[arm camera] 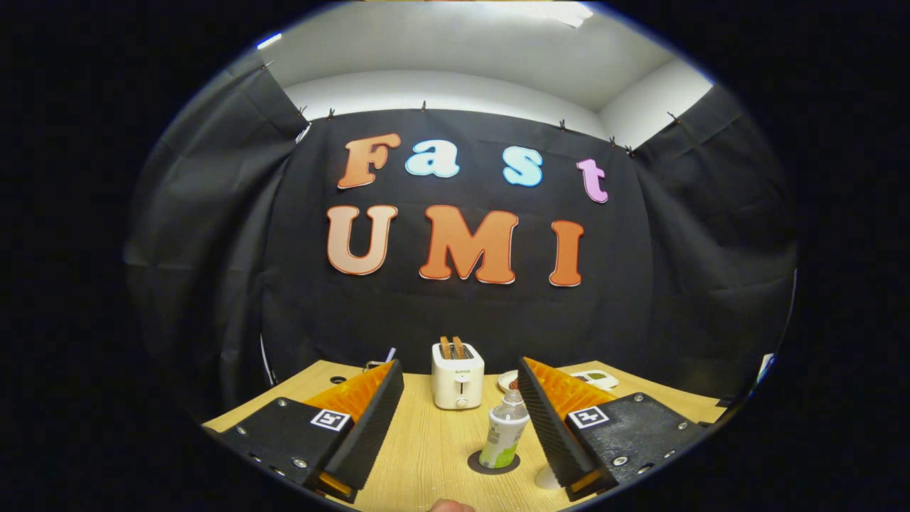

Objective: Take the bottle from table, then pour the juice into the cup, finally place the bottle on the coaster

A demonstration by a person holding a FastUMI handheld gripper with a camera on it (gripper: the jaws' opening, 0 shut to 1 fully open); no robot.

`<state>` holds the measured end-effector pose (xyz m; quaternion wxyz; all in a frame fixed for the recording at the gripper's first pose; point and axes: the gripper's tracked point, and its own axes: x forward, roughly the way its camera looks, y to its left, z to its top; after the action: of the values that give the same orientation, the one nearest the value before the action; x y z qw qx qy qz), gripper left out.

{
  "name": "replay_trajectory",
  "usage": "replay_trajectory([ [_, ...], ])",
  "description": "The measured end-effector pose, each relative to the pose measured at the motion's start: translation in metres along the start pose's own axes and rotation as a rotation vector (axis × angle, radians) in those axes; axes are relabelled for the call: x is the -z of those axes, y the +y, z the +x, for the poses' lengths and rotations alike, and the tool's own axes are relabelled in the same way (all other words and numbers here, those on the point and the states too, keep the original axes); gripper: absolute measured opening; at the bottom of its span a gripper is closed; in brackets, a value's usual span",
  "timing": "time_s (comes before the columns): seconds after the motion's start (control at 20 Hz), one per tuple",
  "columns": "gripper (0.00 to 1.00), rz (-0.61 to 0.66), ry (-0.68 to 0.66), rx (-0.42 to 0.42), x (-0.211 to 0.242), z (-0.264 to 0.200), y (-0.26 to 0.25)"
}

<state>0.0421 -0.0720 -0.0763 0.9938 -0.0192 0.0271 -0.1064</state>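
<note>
The wooden counter [426, 441] stretches away from the camera to the black cloth wall [462, 313] at the back of the booth, with a white ceiling above it. The jaws [461, 380] stand wide open above the counter, their two fingers spread far apart and gripping nothing.

Beyond the fingers, roughly midway between them, a white toaster [458, 375] stands upright near the far edge of the counter with two slices of toast [452, 347] sticking out of its slots.

Closer in, the bottle [504, 439] stands upright on a dark round coaster [493, 463]. It sits in the gap between the fingers, far nearer the right finger than the left and just beside its inner face, though whether it touches that finger cannot be told. It has a clear neck and a pale label with green on it.

A white plate [507, 381] lies behind the tip of the right finger, and a small white device [596, 378] rests on the counter further to the right. By the base of the right finger, a bit of a pale round thing [546, 478] shows on the counter, too little to say what it is. A fingertip [452, 506] shows just under the jaws.
</note>
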Motion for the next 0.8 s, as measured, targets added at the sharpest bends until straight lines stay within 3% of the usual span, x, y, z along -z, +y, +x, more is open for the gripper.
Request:
replay_trajectory([
  [0.25,0.96,0.054,-0.032,-0.135,-0.040,-0.023,0.039],
  [0.5,0.96,0.045,-0.110,-0.194,-0.070,-0.040,0.056],
  [0.8,0.96,0.045,-0.131,-0.218,-0.069,-0.052,0.066],
])
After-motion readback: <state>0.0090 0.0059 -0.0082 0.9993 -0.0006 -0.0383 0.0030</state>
